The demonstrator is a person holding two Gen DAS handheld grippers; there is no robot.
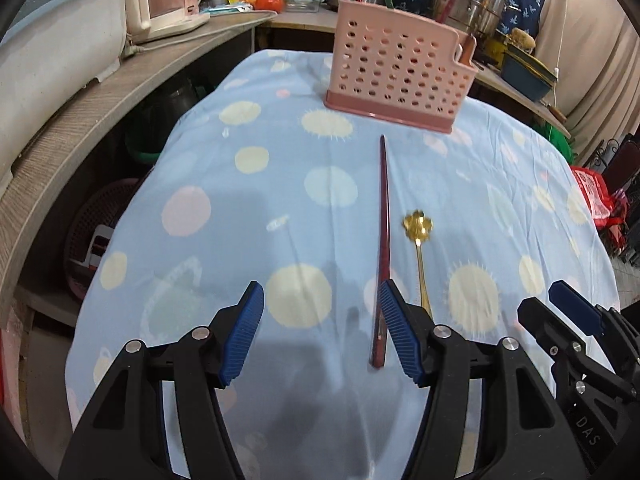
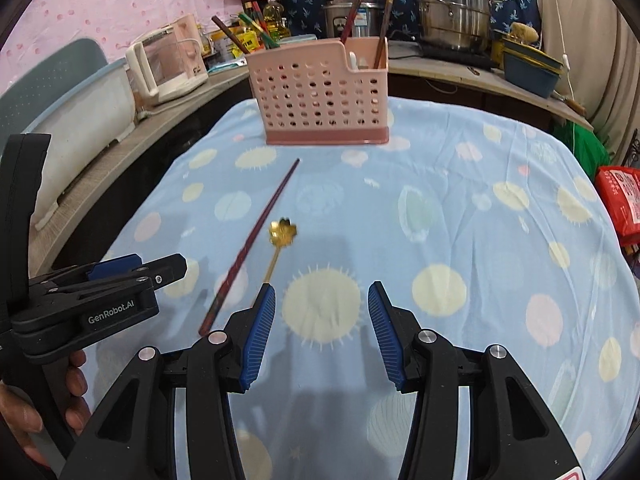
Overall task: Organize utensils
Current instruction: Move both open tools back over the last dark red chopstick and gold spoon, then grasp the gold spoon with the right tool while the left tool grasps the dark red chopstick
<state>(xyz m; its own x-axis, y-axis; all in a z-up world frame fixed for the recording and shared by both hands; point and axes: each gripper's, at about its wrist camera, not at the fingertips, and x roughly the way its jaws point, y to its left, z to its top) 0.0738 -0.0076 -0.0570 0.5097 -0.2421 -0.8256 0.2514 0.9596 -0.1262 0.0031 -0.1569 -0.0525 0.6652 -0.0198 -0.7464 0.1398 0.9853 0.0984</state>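
Observation:
A dark red chopstick (image 1: 383, 240) (image 2: 252, 240) lies lengthwise on the blue spotted cloth (image 1: 240, 184) (image 2: 460, 208). Just right of it lies a gold spoon (image 1: 418, 236) (image 2: 280, 240) with a flower-shaped bowl. A pink perforated utensil holder (image 1: 400, 72) (image 2: 320, 92) stands at the far end, with several chopsticks upright in it. My left gripper (image 1: 322, 300) hovers open over the cloth, its right finger above the chopstick's near end. My right gripper (image 2: 322, 300) is open too, empty, just right of the spoon's handle. The left gripper (image 2: 132, 268) shows at the left of the right wrist view.
A grey counter (image 1: 100, 120) curves along the left and back, crowded with a pink-and-cream appliance (image 2: 168, 64), bottles, steel pots (image 2: 456, 12) and a blue tub (image 2: 528, 68). A red bag (image 2: 620, 196) sits past the table's right edge. A hand (image 2: 48, 408) grips the left tool.

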